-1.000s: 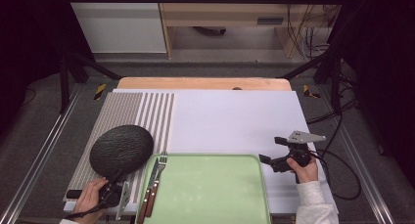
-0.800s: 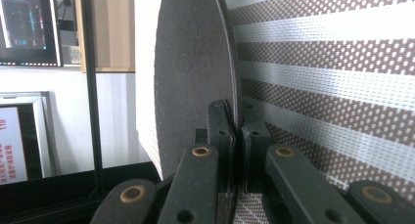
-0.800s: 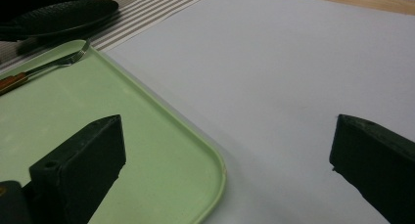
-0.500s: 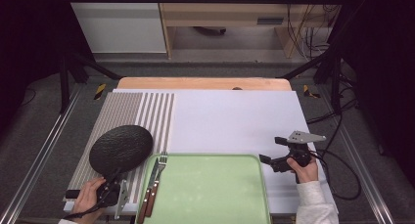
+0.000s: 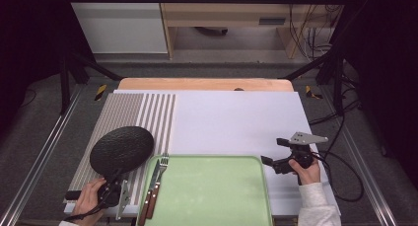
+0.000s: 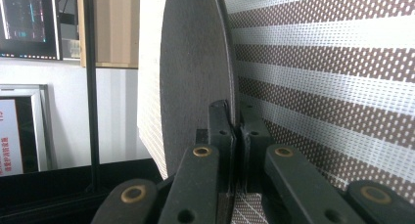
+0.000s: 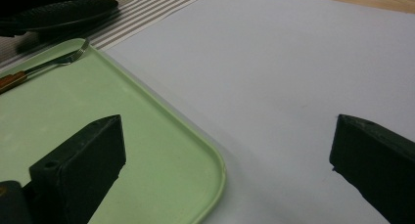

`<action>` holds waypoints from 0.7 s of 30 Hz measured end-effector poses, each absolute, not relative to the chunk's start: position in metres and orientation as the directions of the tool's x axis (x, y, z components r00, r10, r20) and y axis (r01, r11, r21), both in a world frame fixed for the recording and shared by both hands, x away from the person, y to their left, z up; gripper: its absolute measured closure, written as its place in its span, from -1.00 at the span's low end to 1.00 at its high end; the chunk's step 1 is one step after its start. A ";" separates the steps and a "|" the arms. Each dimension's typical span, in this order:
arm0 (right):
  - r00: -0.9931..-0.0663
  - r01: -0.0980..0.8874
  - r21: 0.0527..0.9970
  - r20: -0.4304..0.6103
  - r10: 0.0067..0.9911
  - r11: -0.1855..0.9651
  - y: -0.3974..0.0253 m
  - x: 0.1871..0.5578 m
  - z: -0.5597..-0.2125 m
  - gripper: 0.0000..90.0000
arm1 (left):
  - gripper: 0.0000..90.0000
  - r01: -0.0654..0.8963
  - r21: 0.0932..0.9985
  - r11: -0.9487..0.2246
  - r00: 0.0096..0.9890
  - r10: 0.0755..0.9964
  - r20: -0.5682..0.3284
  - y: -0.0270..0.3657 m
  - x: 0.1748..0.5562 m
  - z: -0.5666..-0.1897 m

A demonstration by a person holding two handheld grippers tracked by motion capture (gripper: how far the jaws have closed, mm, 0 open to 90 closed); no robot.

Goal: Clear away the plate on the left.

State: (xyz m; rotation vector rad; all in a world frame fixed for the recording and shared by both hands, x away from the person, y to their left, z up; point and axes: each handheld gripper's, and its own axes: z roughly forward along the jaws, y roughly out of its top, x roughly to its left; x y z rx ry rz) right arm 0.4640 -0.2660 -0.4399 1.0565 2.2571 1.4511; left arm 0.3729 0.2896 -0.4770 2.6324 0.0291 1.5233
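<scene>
Legible text: none.

Left gripper view: a monitor (image 6: pixel 27 21) at the upper left shows coloured screen content, too small and blurred to read. Below it, a white sign (image 6: pixel 11 136) carries red characters along its edge, cut off by the frame and not readable.

High view: no label, brand or number can be made out on the green tray (image 5: pixel 212 191), the black plate (image 5: pixel 121 149), the striped placemat (image 5: pixel 133 117) or the cutlery (image 5: pixel 155 186).

Right gripper view: no markings readable on any surface.
</scene>
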 end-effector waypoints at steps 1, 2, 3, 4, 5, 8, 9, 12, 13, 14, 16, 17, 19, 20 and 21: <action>-0.703 0.435 0.869 0.163 0.693 0.237 -0.266 0.464 -0.440 -0.99 | 0.92 -0.033 0.096 -0.995 0.500 0.067 0.864 0.289 0.373 -0.477; -0.702 0.434 0.869 0.163 0.693 0.236 -0.266 0.464 -0.440 -0.99 | 0.92 -0.032 0.096 -0.995 0.500 0.067 0.863 0.289 0.374 -0.476; -0.702 0.434 0.869 0.162 0.693 0.237 -0.266 0.464 -0.440 -0.99 | 0.92 -0.032 0.096 -0.995 0.500 0.067 0.864 0.289 0.374 -0.476; -0.702 0.435 0.869 0.162 0.693 0.237 -0.266 0.464 -0.440 -0.99 | 0.92 -0.030 0.099 -0.995 0.500 0.071 0.863 0.289 0.374 -0.476; -0.703 0.435 0.869 0.163 0.693 0.237 -0.266 0.464 -0.440 -0.99 | 0.92 -0.027 0.097 -0.995 0.502 0.070 0.862 0.289 0.374 -0.475; -0.702 0.435 0.869 0.162 0.693 0.238 -0.266 0.464 -0.440 -0.99 | 0.92 -0.018 0.099 -0.995 0.503 0.077 0.861 0.290 0.375 -0.474; -0.702 0.435 0.869 0.163 0.693 0.237 -0.266 0.464 -0.440 -0.99 | 0.92 -0.014 0.099 -0.995 0.503 0.079 0.861 0.290 0.375 -0.474; -0.702 0.434 0.869 0.161 0.693 0.238 -0.266 0.464 -0.440 -0.99 | 0.93 -0.006 0.109 -0.994 0.502 0.091 0.860 0.290 0.374 -0.472; -0.702 0.435 0.868 0.162 0.694 0.237 -0.266 0.464 -0.440 -0.99 | 0.93 -0.007 0.109 -0.994 0.500 0.091 0.861 0.290 0.374 -0.471; -0.702 0.435 0.868 0.162 0.693 0.238 -0.266 0.464 -0.440 -0.99 | 0.93 -0.008 0.110 -0.994 0.498 0.091 0.862 0.290 0.374 -0.470; -0.702 0.436 0.868 0.162 0.693 0.239 -0.266 0.464 -0.440 -0.99 | 0.93 -0.010 0.114 -0.993 0.496 0.094 0.863 0.289 0.373 -0.468; -0.702 0.435 0.868 0.161 0.693 0.239 -0.266 0.464 -0.440 -0.99 | 0.92 -0.013 0.114 -0.993 0.497 0.093 0.863 0.288 0.373 -0.467; -0.702 0.435 0.868 0.161 0.694 0.238 -0.266 0.464 -0.440 -0.99 | 0.92 -0.009 0.129 -0.992 0.502 0.107 0.858 0.286 0.371 -0.465; -0.702 0.435 0.868 0.161 0.694 0.239 -0.266 0.464 -0.440 -0.99 | 0.92 -0.019 0.128 -0.992 0.498 0.102 0.861 0.285 0.371 -0.464; -0.702 0.435 0.868 0.161 0.694 0.238 -0.266 0.464 -0.440 -0.99 | 0.92 -0.024 0.129 -0.991 0.500 0.099 0.860 0.283 0.371 -0.463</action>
